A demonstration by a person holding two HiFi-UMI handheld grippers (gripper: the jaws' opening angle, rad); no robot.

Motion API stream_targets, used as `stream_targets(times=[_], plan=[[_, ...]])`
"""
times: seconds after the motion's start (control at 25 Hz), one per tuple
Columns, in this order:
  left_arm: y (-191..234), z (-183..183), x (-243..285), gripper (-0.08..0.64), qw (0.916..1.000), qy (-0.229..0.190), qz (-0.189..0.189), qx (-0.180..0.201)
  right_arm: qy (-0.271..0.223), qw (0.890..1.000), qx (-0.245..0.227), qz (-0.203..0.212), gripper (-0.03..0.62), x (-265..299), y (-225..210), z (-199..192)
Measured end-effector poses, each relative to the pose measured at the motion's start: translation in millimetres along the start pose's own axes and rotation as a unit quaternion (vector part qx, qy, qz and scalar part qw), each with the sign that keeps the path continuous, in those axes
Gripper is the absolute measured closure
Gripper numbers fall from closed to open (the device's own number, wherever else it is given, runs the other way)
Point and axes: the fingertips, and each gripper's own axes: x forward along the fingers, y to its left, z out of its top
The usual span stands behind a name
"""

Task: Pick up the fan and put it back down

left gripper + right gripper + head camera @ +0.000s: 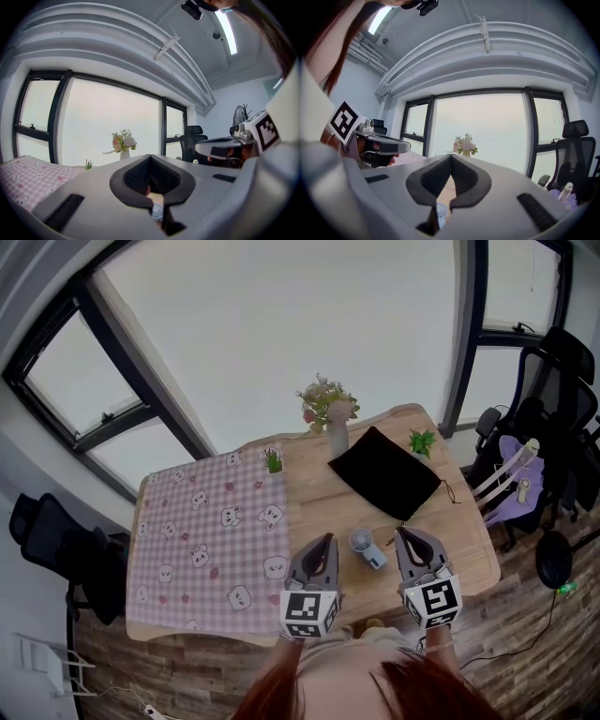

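Seeing the fan [367,548] flat on the wooden table [469,563], in the gap between left gripper [325,538] and right gripper [403,532], about level with both sets of tips, touching neither. Reading both pairs of jaws as closed, pads meeting tip to tip, holding nothing. From the head view only: getting the full layout, with checked cloth [211,531] out left of the left gripper, black pouch [386,472] and vase of flowers [330,418] well ahead of both. In the left gripper view, past the left gripper [150,157]: catching just a sliver of the fan [157,212] through the opening under the pads, low and slightly right; also picking up the right gripper's marker cube [262,131] far right. In the right gripper view, past the right gripper [451,156]: same sliver of fan [441,212], low and slightly left, plus the left gripper's marker cube [343,122] far left. Probably grille facing up, but too small to call.
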Motion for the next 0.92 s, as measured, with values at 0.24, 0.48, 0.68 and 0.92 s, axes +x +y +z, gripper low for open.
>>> stream_targets(times=[0.24,0.48,0.68,0.92], plan=[[1.3,-4.0,-0.5,0.551,1.0000,0.006,0.004,-0.001,0.001,1.000,-0.003,-0.004,0.592,-0.8,-0.7,-0.2],[0.6,-6.4,-0.5,0.551,0.9999,0.010,0.003,0.000,0.004,1.000,0.000,0.001,0.592,-1.6,2.0,-2.6],[3.3,-7.6,-2.2,0.551,0.9999,0.009,0.005,-0.003,0.003,1.000,-0.002,0.005,0.592,-0.7,6.8,-2.6],[3.4,-6.9,-4.0,0.551,1.0000,0.010,0.001,-0.001,0.003,1.000,-0.006,-0.001,0.592,-2.0,7.4,-1.2]])
